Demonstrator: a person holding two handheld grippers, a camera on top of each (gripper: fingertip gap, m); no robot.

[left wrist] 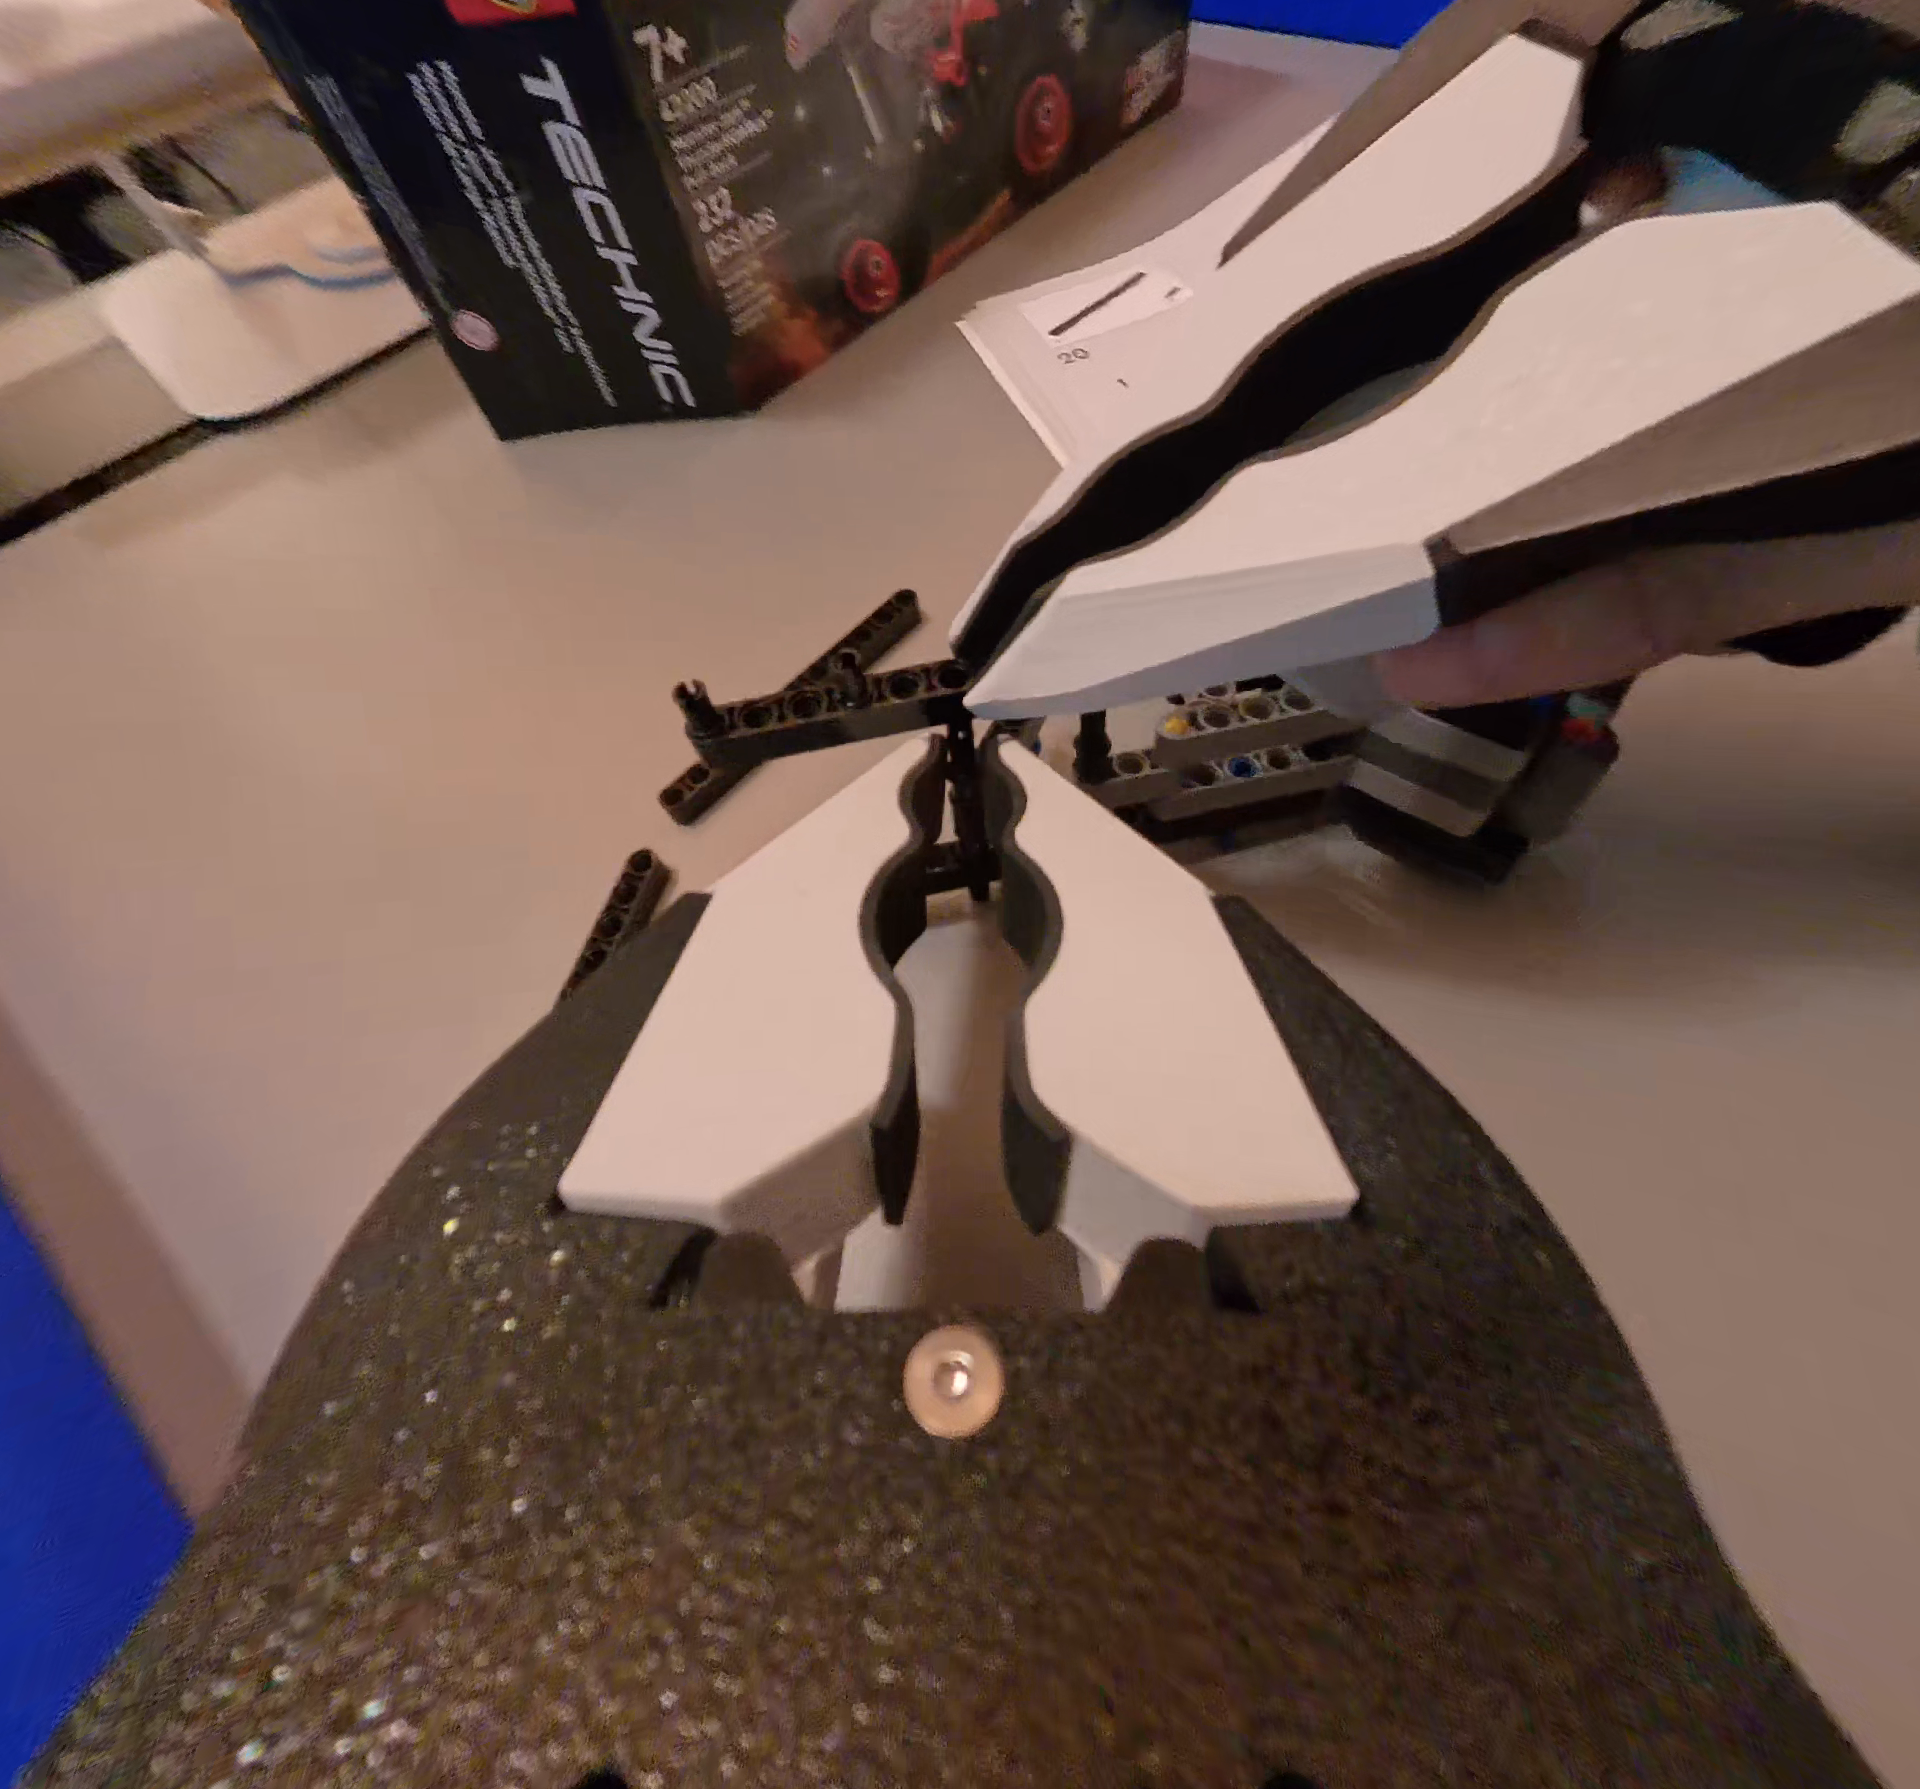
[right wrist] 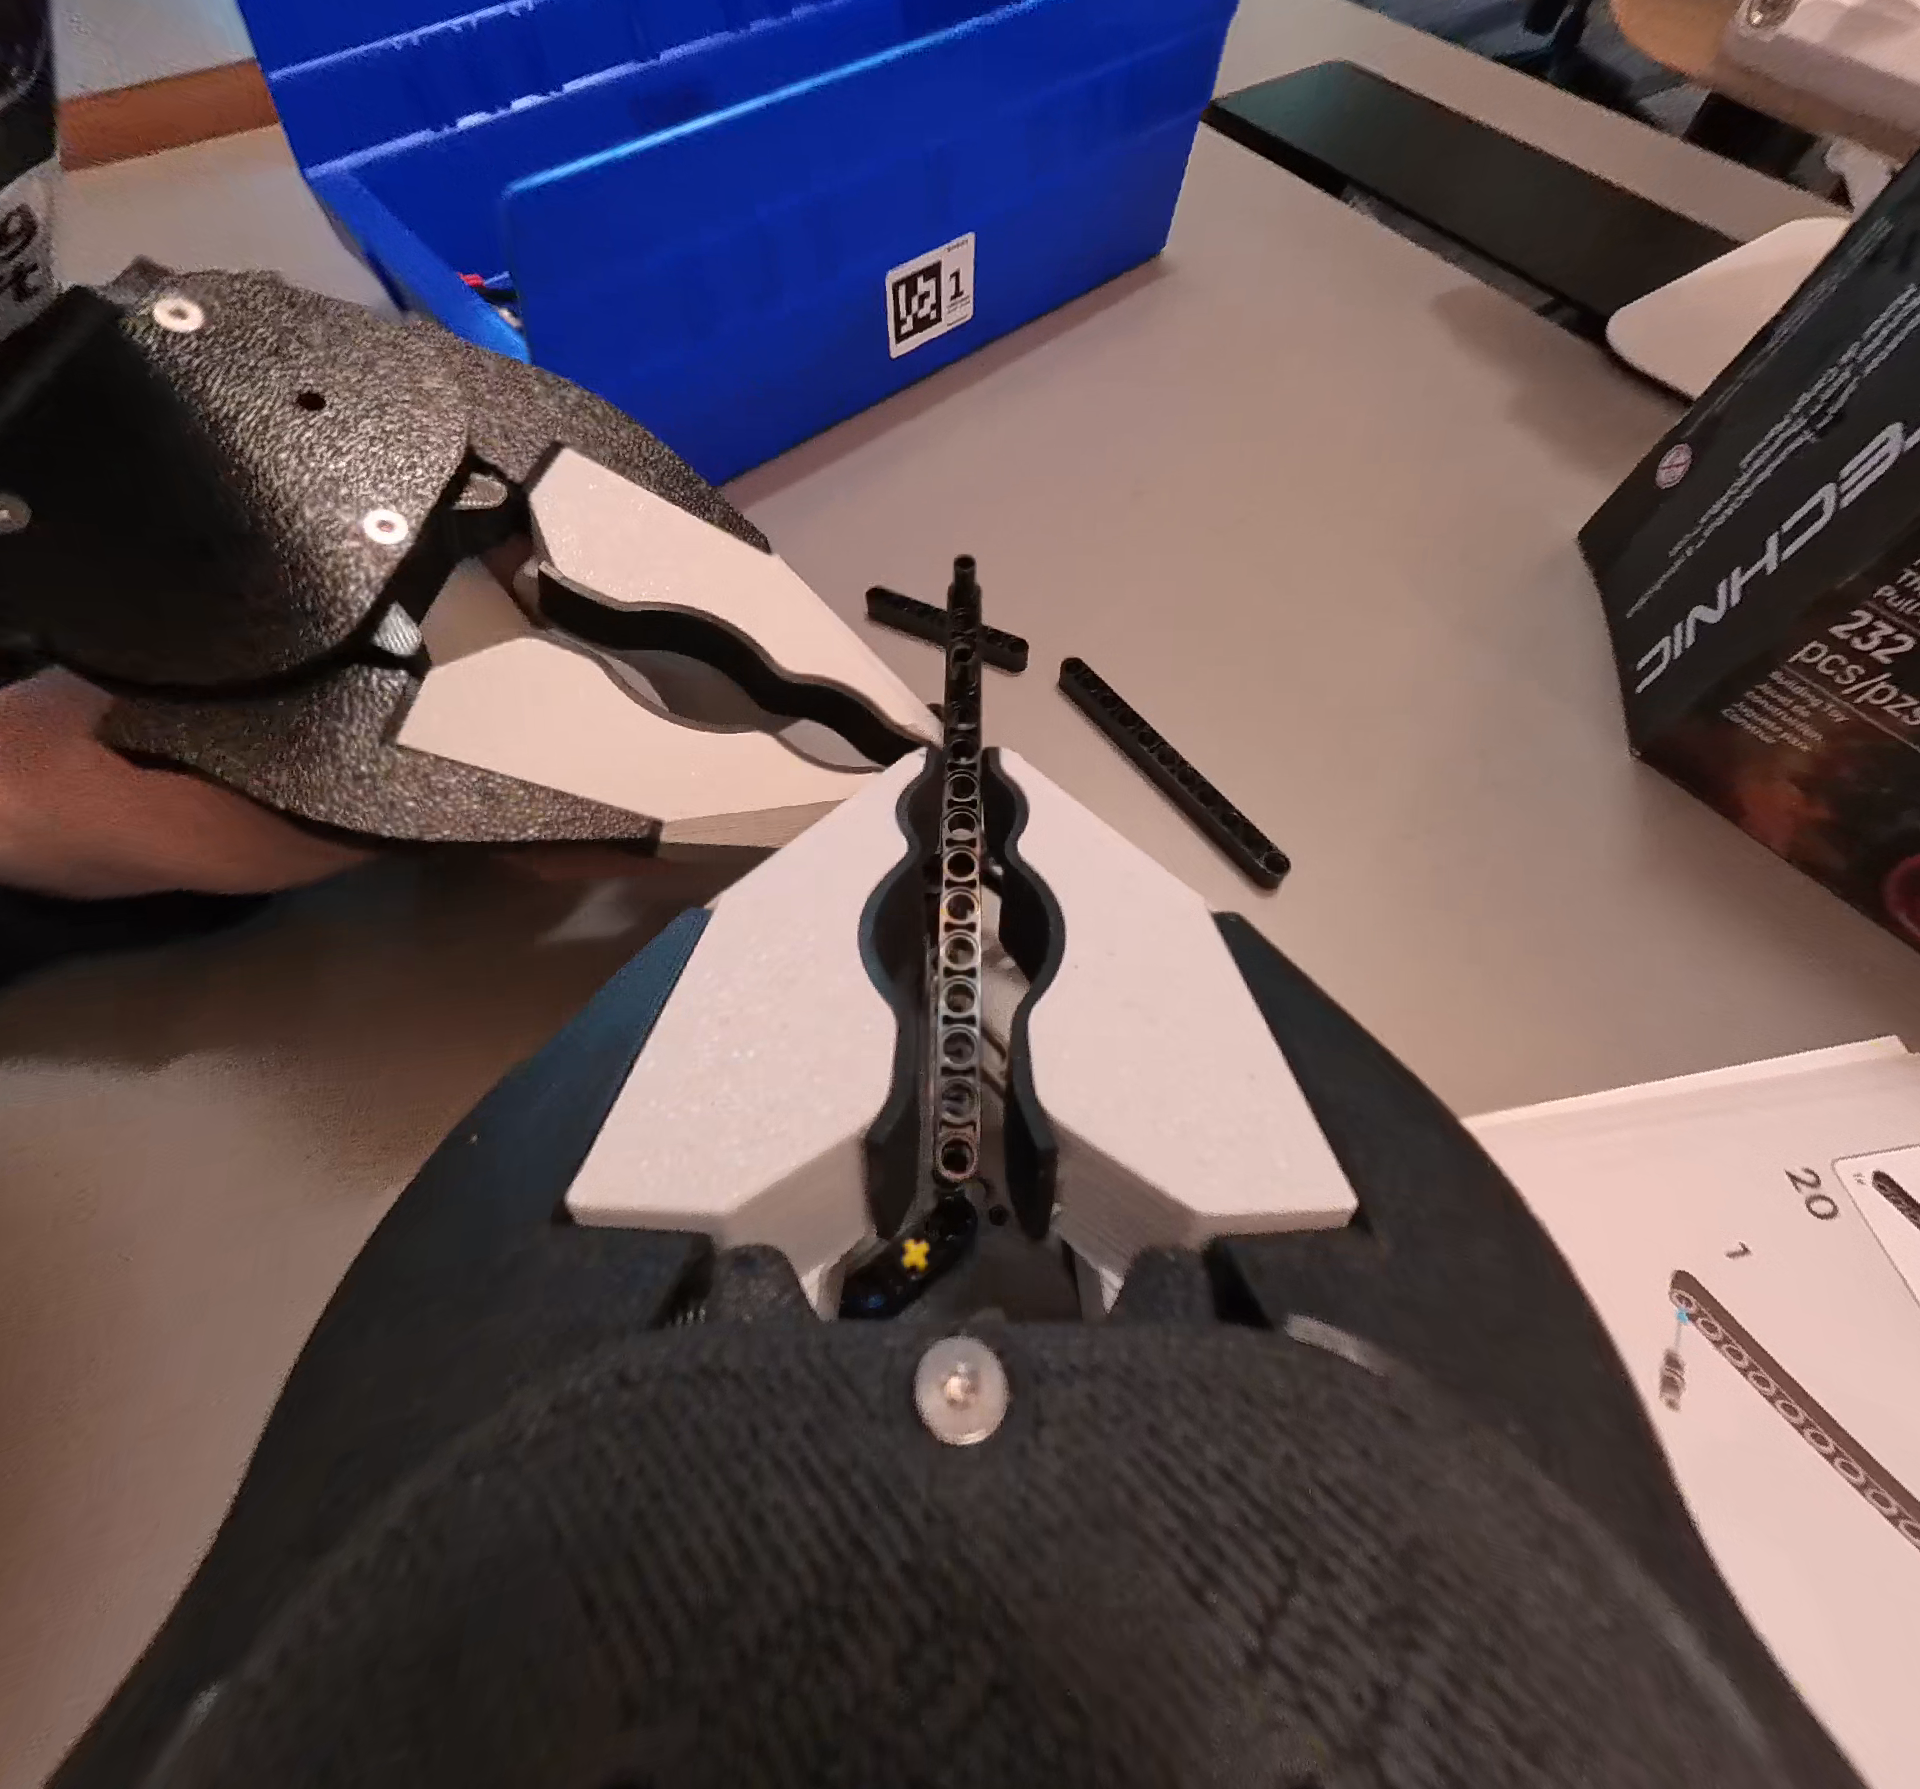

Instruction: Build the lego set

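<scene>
A long black beam (right wrist: 958, 918) is clamped edge-up between the closed fingers of the right gripper (right wrist: 961, 763), its far end sticking out past the tips with a small pin (left wrist: 694, 700) at that end. The left gripper (left wrist: 961, 752) is closed on a thin black piece, probably an axle (left wrist: 961, 809), which is held against or into the beam near the right gripper's tips; whether it is seated cannot be told. Build is judged partway: a grey and black sub-assembly (left wrist: 1299, 773) with coloured pins sits on the table (left wrist: 364, 679) under the right gripper, and the booklet (right wrist: 1766, 1324) lies open beside it. Much seems left: loose beams (right wrist: 1169, 771) lie on the table just beyond the grippers, one crossed under the held beam, and the blue bin (right wrist: 831, 212) likely holds more parts, though its contents are barely seen. The set box (left wrist: 623, 139) stands behind. Hidden: the beam's near end deep in the right gripper, where a yellow-marked part is glimpsed; most of the sub-assembly, covered by the right gripper and a hand (left wrist: 1538, 648). Edges of the left view are motion-blurred.
</scene>
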